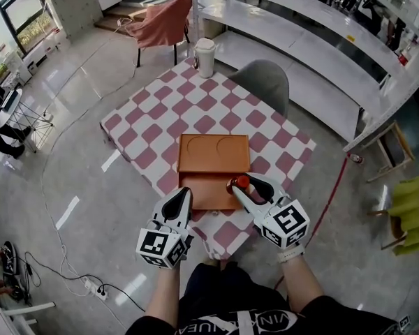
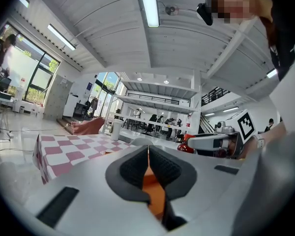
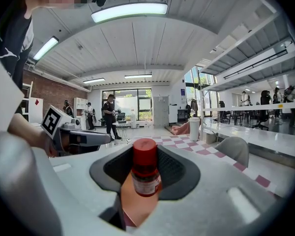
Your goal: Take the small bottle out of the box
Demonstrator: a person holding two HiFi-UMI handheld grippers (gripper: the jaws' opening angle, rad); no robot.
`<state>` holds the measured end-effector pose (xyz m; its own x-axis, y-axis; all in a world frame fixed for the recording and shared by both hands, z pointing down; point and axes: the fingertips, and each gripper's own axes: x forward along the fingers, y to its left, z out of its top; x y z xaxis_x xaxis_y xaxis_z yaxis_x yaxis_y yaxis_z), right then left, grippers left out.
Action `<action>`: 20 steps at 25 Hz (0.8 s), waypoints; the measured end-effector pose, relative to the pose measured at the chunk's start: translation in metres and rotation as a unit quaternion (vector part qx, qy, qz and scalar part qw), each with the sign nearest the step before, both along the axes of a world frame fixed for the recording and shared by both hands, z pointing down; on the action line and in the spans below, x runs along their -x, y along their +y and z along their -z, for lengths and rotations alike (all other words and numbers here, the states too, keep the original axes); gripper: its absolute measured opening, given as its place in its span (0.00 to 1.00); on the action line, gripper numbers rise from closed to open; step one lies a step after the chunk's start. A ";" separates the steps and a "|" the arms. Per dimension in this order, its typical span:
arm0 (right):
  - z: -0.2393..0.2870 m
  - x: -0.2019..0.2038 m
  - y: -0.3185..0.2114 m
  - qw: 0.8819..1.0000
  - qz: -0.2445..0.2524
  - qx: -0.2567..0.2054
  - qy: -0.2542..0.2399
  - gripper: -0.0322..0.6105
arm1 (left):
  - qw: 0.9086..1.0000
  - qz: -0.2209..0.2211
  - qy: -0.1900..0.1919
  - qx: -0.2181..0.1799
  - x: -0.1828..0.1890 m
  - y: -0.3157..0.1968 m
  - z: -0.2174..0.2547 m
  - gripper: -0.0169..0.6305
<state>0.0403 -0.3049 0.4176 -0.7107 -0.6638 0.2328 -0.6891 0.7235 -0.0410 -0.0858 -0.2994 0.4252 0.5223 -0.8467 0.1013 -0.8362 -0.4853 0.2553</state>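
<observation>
**Bottle Gripped, Lift-Out Not Yet Finished**

The right gripper (image 3: 145, 157) is clamping the small dark bottle with a red cap (image 3: 145, 173). Its padded jaws are pressing on the bottle's two sides just below the cap, and the bottle is standing upright between them. In the head view this gripper is reaching in over the near right corner of the flat orange box (image 1: 202, 190). The box is lying open on the pink-and-white checked table (image 1: 160, 103), with its lid laid back toward the far side.

The bottle is sitting right at that corner, over the box's tray. Orange is showing directly beneath it in the right gripper view, so it is not yet clear of the box. Whether its base is resting on the tray floor or hanging just above it cannot be told.

The left gripper (image 1: 184, 192) is idling with its jaws together and nothing between them; only a hairline slit is showing the orange of the box beyond. It is hovering at the near left edge of the tray, and whether it is touching the box cannot be told.

As a judgement, the reach and the grasp are looking done, which is the harder half of the task. What is remaining is to raise the bottle above the tray wall and carry it sideways off the box. After that it is probably going down on the bare checked cloth to be let go. The rest of the tray is appearing empty, so nothing seems to be standing in the way of the lift.
</observation>
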 end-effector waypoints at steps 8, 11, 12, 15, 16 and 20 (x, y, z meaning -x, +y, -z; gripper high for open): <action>0.016 0.000 0.001 1.000 -0.007 -0.013 -0.002 0.28 | 1.000 0.000 -0.003 -0.010 0.005 -0.001 0.014 0.05; 0.022 -0.001 0.001 1.000 -0.008 -0.018 -0.003 0.28 | 1.000 -0.009 0.004 -0.017 0.002 0.000 0.016 0.05; 0.023 -0.002 0.001 1.000 -0.008 -0.019 -0.003 0.28 | 1.000 -0.011 0.004 -0.019 0.001 0.000 0.017 0.05; 0.026 -0.002 0.000 1.000 -0.009 -0.024 -0.004 0.27 | 1.000 -0.008 0.002 -0.020 0.001 -0.001 0.023 0.05; 0.028 -0.002 0.001 1.000 -0.009 -0.025 -0.004 0.27 | 1.000 -0.008 0.002 -0.020 0.001 -0.001 0.024 0.05; 0.035 -0.002 0.002 0.999 -0.010 -0.031 -0.007 0.28 | 1.000 -0.008 0.003 -0.023 0.001 0.000 0.029 0.05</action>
